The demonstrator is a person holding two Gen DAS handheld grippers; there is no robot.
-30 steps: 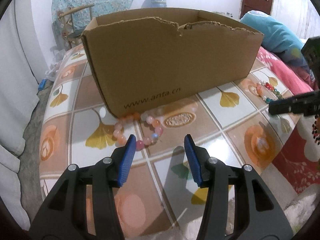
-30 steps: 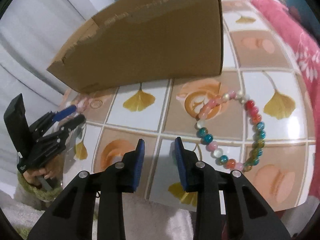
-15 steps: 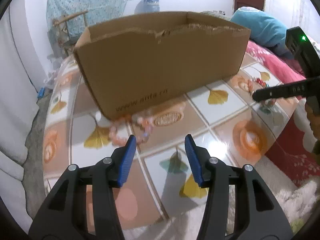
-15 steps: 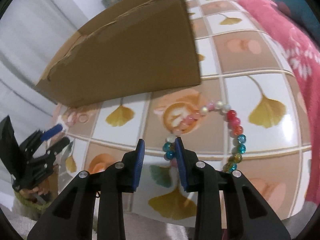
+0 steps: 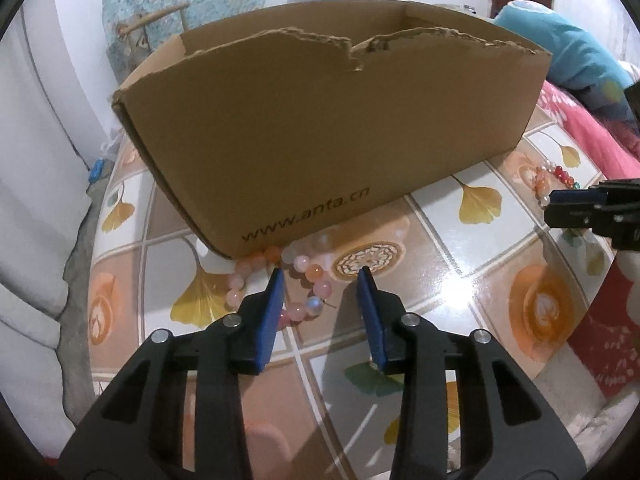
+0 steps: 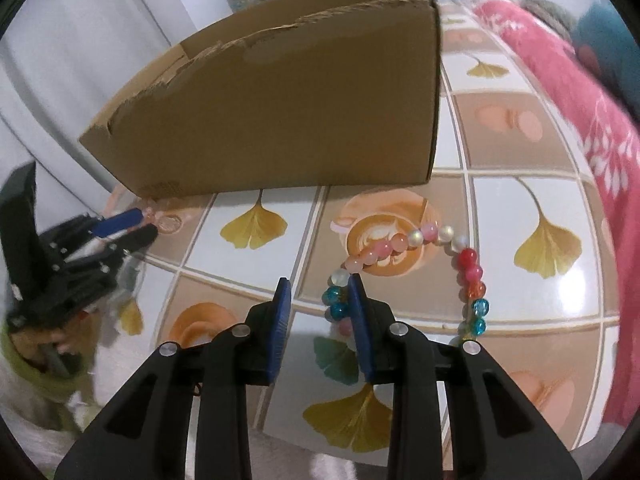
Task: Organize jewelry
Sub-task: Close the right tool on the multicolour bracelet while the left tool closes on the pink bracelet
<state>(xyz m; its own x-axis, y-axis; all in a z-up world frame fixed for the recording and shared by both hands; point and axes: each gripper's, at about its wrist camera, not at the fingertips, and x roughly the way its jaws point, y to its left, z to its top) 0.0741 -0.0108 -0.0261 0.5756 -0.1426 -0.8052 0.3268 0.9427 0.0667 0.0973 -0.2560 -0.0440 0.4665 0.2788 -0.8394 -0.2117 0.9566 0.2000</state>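
A pink bead bracelet [image 5: 260, 268] lies on the tiled table [image 5: 440, 280] against the front of a cardboard box [image 5: 320, 140]. My left gripper [image 5: 320, 278] straddles the bracelet's right side. Its jaws are closing, with beads between the blue pads but not pressed. A multicoloured bead bracelet [image 6: 468, 268] lies right of the box [image 6: 280, 120]. My right gripper [image 6: 319, 282] has that bracelet's left teal beads between its closing jaws, next to the right pad and not clamped. Each gripper also shows in the other view: the left gripper [image 6: 132, 224] and the right gripper [image 5: 560, 208].
The open-topped box with a torn rim fills the back of the table. A red floral blanket [image 6: 580, 100] and a teal pillow [image 5: 560, 52] lie to the right. A chair [image 5: 152, 28] stands behind. The table's front edge runs just under both grippers.
Both grippers have come forward onto their bracelets, which lay ahead of or beside the fingertips before. Both pairs of jaws stand narrower than half a second ago.
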